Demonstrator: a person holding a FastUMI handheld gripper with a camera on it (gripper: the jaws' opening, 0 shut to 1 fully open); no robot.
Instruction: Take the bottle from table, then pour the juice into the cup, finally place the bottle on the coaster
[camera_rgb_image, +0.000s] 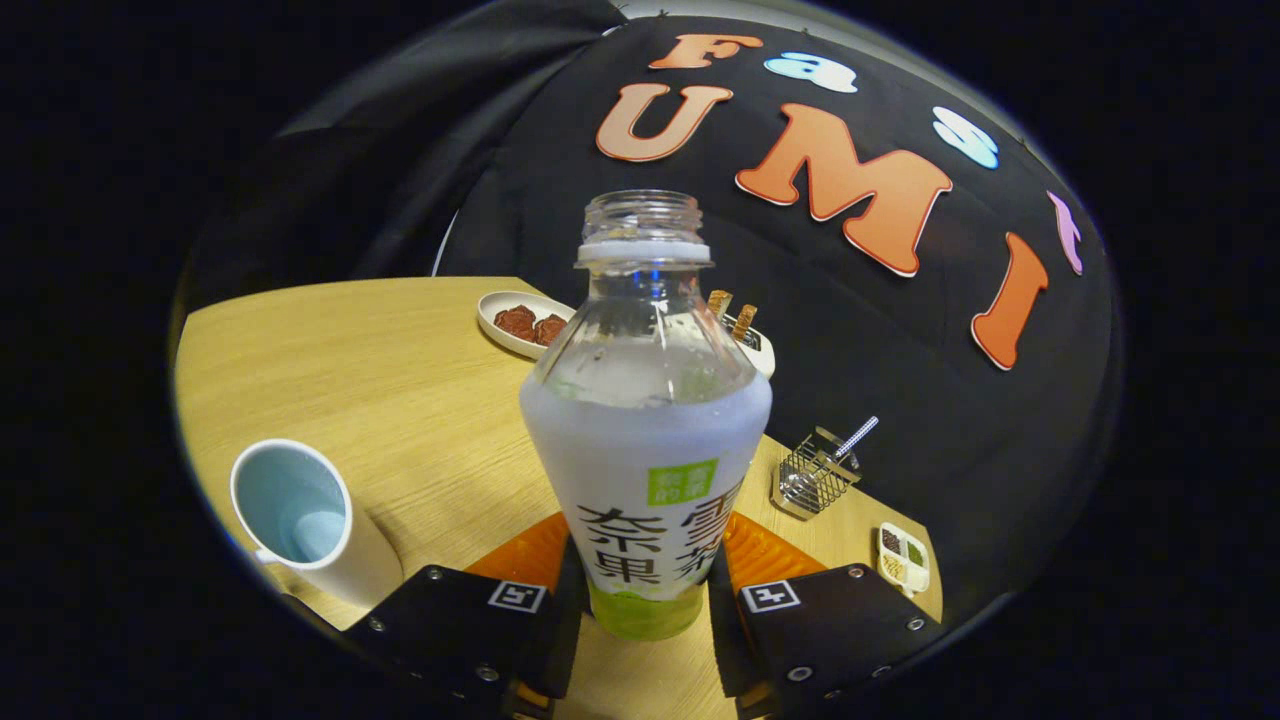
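Gripping the uncapped bottle (645, 440) low on its label, upright between the fingers of the claw (645, 610), clenched on both sides; swinging left toward the cup (300, 515) on the bench (420, 380), best tipping slowly, neck over rim.

Light falls evenly and fairly bright on the wooden table (400, 380), while the cloth wall behind stays dark and swallows detail. The cup (300, 515) throws a soft shadow toward the fingers, so the source sits above and somewhat behind. Small glints sparkle on the clear neck of the bottle (645, 420) — no harsh glare. Fisheye bending is strong: the table edge curves and things near the rim stretch. The bottle is sharp; the gripper (645, 610), clamped on its base, looks slightly soft.
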